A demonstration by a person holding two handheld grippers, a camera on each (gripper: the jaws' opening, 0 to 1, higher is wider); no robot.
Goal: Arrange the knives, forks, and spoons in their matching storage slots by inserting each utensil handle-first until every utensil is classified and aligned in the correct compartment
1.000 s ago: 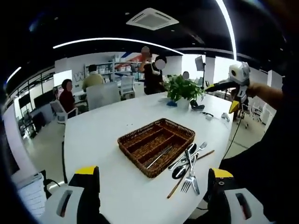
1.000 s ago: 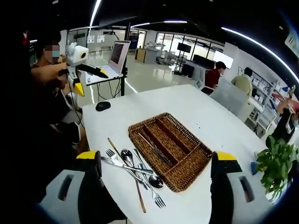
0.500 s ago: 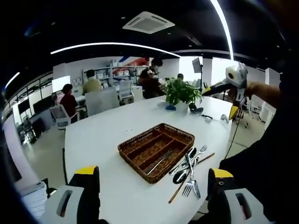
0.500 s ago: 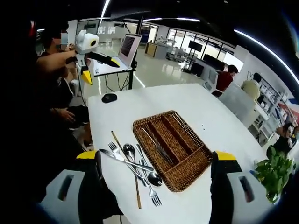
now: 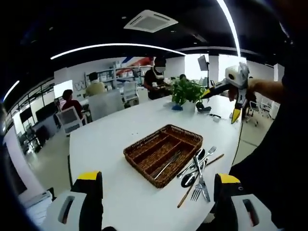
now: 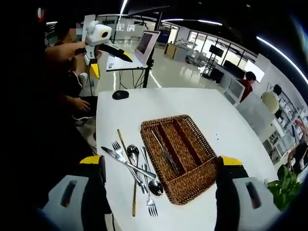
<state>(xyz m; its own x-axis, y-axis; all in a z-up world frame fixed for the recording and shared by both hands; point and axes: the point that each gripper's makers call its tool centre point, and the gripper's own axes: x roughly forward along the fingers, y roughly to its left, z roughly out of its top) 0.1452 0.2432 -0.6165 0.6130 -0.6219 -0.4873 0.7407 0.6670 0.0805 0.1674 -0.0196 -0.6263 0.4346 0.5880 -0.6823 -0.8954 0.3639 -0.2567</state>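
A brown wicker tray (image 5: 144, 147) with long slots stands on the white table (image 5: 110, 139); one knife (image 5: 167, 163) lies in a slot. Beside it lies a loose heap of forks, spoons and a knife (image 5: 197, 171), with a wooden-handled piece (image 5: 185, 193) among them. My left gripper (image 5: 157, 185) is open and held high, well short of the tray. My right gripper (image 5: 219, 106) hangs in the air beyond the table, its jaws wide apart. In the right gripper view, the tray (image 6: 192, 144), its knife (image 6: 163, 151) and the heap (image 6: 134, 168) lie below my open right gripper (image 6: 161, 185); the left gripper (image 6: 111, 65) floats at upper left.
A potted plant (image 5: 186, 91) stands at the table's far end. A black mouse (image 6: 120, 94) lies near the table edge, with a laptop on a stand (image 6: 144, 43) behind it. Several people sit at desks and chairs (image 5: 70, 118) in the background.
Both hands have drifted, so both views have shifted and rolled a little. The tray, its knife and the heap of utensils lie as before. Both grippers stay open.
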